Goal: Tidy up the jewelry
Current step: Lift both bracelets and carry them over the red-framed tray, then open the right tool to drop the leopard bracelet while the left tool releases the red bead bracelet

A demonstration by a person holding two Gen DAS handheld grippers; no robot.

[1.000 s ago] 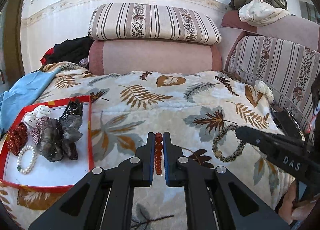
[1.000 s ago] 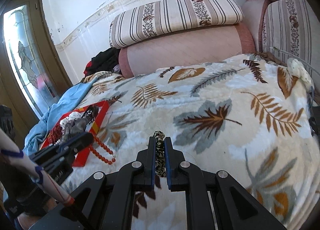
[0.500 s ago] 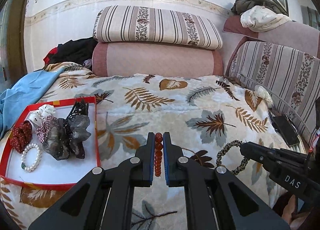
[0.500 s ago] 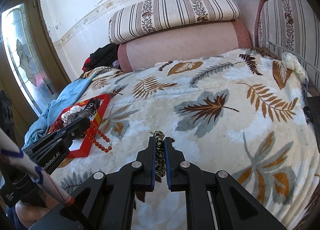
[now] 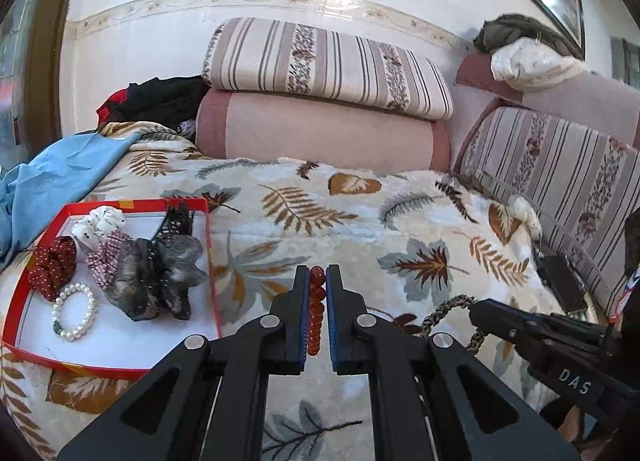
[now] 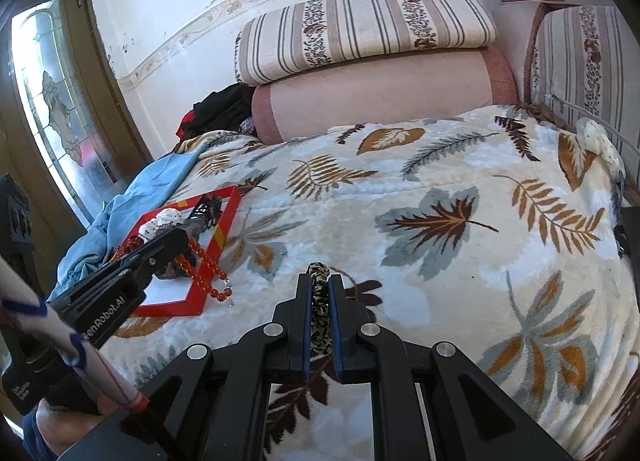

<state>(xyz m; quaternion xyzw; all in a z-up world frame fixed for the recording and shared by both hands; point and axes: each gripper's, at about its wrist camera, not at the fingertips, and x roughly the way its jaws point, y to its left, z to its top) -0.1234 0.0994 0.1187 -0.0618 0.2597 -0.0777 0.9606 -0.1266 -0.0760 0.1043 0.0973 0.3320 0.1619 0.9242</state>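
My left gripper (image 5: 317, 275) is shut on a red bead bracelet (image 5: 315, 311) and holds it above the leaf-patterned blanket, right of the red-rimmed tray (image 5: 210, 261). The bracelet hangs from it in the right wrist view (image 6: 204, 263). My right gripper (image 6: 319, 275) is shut on a leopard-print braided hair tie (image 6: 320, 315), also seen in the left wrist view (image 5: 444, 313). The tray (image 6: 192, 301) holds a pearl bracelet (image 5: 74, 317), a red dotted scrunchie (image 5: 54, 267), a white scrunchie (image 5: 98, 225), a checked scrunchie and dark hair clips (image 5: 160, 273).
A blue cloth (image 5: 48, 185) lies left of the tray. Striped cushions (image 5: 328, 65) and a pink bolster (image 5: 316, 133) stand at the back. A dotted white scrunchie (image 6: 600, 145) lies at the blanket's right edge by the striped sofa back (image 5: 560, 173). A black device (image 5: 560, 285) sits at the right.
Both grippers have lifted and drawn back, each still holding its piece. The tray now sits nearer the left gripper, and the hair tie has moved lower right in the left view.
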